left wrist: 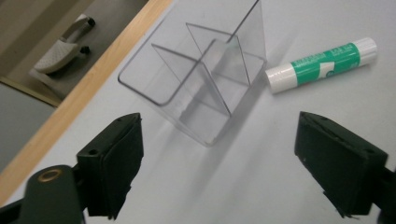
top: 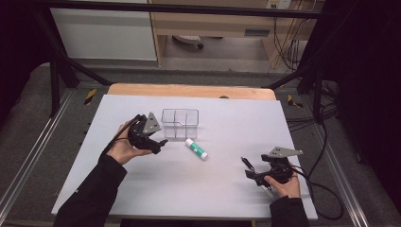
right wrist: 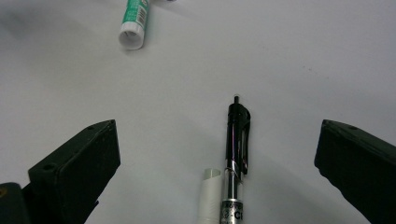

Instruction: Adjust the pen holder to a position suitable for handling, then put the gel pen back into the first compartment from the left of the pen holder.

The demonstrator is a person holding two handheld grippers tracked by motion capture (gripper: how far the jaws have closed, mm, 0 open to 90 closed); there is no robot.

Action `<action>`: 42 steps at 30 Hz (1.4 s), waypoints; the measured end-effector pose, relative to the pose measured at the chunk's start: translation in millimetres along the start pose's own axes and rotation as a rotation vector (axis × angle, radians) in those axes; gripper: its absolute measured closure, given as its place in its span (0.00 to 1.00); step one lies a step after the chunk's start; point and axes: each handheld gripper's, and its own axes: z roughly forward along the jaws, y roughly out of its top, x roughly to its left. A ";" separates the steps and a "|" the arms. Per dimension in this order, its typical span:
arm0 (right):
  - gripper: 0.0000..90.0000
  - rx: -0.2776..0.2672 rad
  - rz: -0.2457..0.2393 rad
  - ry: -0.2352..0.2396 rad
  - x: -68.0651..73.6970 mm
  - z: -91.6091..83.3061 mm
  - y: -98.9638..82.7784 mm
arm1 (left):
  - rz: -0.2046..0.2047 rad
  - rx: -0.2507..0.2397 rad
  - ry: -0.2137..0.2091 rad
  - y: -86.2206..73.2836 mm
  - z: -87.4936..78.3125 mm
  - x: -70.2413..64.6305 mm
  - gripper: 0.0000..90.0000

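A clear plastic organiser box [top: 180, 123] with inner dividers stands near the middle of the white table [top: 142, 179]; it looks empty [left wrist: 205, 88]. A white glue stick with a green label [top: 196, 148] lies on its side just in front of the box [left wrist: 322, 64] [right wrist: 134, 21]. My left gripper [top: 160, 144] hovers left of the box, open, nothing between its jaws [left wrist: 219, 172]. A black pen [top: 248, 164] lies at the right, and my right gripper [top: 255, 176] is open with the pen [right wrist: 236, 149] lying between its jaws on the table.
The table's wooden far edge [top: 189, 90] sits beyond the box. Black cables [top: 326, 189] trail off the right side. A black frame [top: 61, 71] surrounds the table, with grey floor and a rolling chair base [top: 187, 41] behind.
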 end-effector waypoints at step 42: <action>0.33 0.144 0.012 -0.125 -12.4 -21.8 -7.9 | -0.416 -0.044 -0.016 -145.6 -27.0 -24.8 0.05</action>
